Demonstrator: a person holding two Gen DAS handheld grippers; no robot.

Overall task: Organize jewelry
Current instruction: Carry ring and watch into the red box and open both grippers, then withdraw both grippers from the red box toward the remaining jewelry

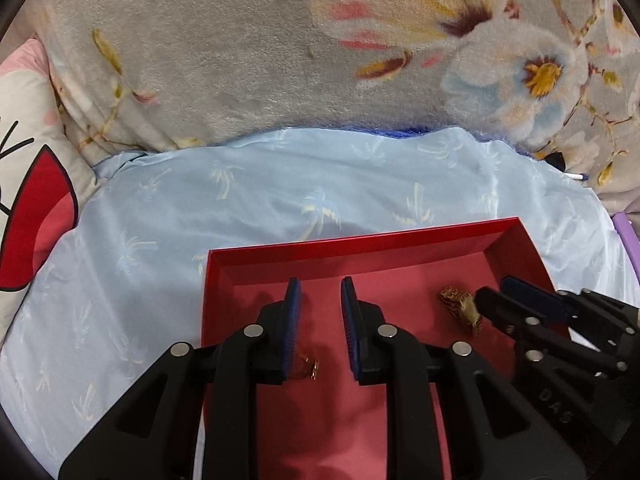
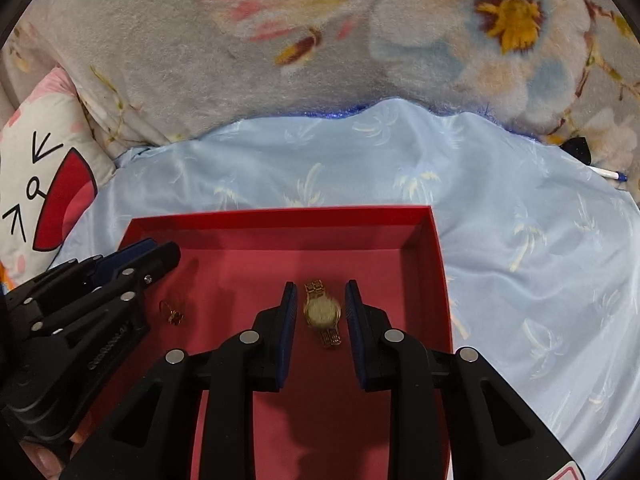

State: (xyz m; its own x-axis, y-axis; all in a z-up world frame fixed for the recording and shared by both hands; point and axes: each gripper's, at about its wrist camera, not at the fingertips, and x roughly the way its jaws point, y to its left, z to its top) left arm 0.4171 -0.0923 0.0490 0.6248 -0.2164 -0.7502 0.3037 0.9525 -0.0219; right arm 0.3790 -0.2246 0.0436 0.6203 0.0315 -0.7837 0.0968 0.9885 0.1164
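Note:
A red open box (image 1: 360, 246) (image 2: 280, 216) lies on a light blue sheet. A gold wristwatch (image 2: 322, 312) lies on the box floor between the fingers of my right gripper (image 2: 321, 292), which is open above it and not touching it. The watch also shows in the left wrist view (image 1: 462, 308), next to the right gripper (image 1: 496, 290). A small gold ring or earring (image 1: 306, 368) (image 2: 173, 313) lies on the box floor by the left finger of my left gripper (image 1: 320, 286), which is open and empty. The left gripper (image 2: 152, 250) shows at the left of the right wrist view.
The light blue sheet (image 1: 240, 200) with a palm pattern surrounds the box. A grey flowered fleece blanket (image 1: 240, 60) rises behind it. A cartoon pillow (image 1: 28, 200) lies at the left. A white pen (image 2: 610, 175) and a black object (image 2: 578, 148) lie at the far right.

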